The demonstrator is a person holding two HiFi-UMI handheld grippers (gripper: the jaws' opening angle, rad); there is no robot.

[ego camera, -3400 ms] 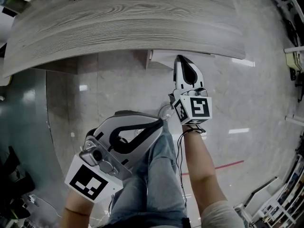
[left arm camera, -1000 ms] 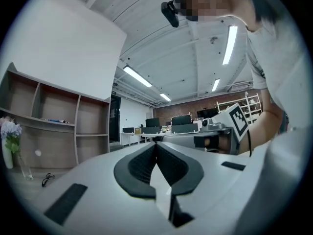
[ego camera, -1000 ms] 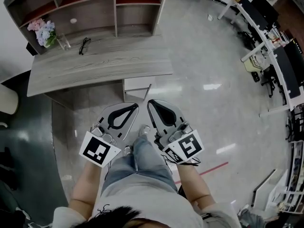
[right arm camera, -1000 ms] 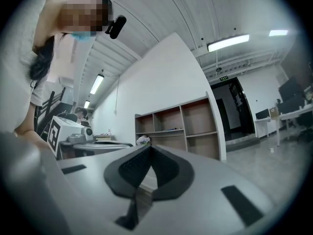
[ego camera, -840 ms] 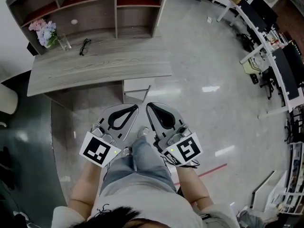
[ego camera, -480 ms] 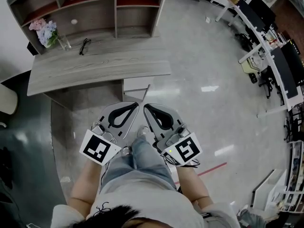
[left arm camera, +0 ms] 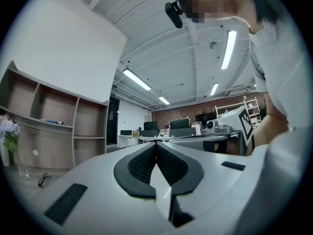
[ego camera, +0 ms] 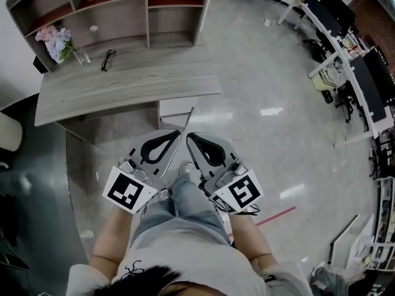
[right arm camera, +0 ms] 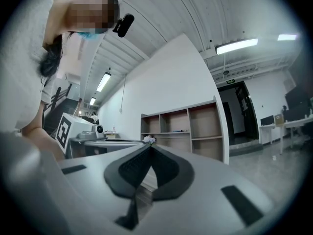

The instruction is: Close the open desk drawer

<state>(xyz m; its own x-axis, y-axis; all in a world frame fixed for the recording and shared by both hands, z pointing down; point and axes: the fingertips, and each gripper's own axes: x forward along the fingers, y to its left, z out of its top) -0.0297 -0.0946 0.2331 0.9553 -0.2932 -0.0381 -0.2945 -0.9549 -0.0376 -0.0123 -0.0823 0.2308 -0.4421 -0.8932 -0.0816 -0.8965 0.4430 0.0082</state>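
Nearest the camera, the person's denim leg (ego camera: pixel 185 209) stands between two forearms, each ending in one gripper. The left gripper (ego camera: pixel 176 133) and right gripper (ego camera: pixel 189 137) are smooth grey plastic shells with black ribbed pads. Each carries one cube printed with black-and-white squares, the left cube (ego camera: pixel 128 190) and the right cube (ego camera: pixel 242 191). The two grippers sit side by side above the floor, tips near each other and well short of the desk.

In the left gripper view, the left gripper (left arm camera: pixel 156 144) has its pads pressed together at the tips, leaving a teardrop gap behind with nothing in it. The right gripper (right arm camera: pixel 149 146) shows the same in its own view: tips together, nothing pinched. Each of these views also catches the other gripper's cube and the ceiling strip lights, which the head view lacks.

Beyond the tips, one white drawer (ego camera: pixel 178 108) sits under the near right edge of the desk; only the head view shows it, and I cannot tell whether it is pushed fully home. The single desk (ego camera: pixel 123 82) is long, slightly curved, grey wood-grain. On it lie one pair of glasses (ego camera: pixel 108 59) and one clear vase of flowers (ego camera: pixel 57 41). Behind stands one open wooden shelf unit (ego camera: pixel 148 11), three bays wide. The floor (ego camera: pixel 265 73) is glossy grey stone.
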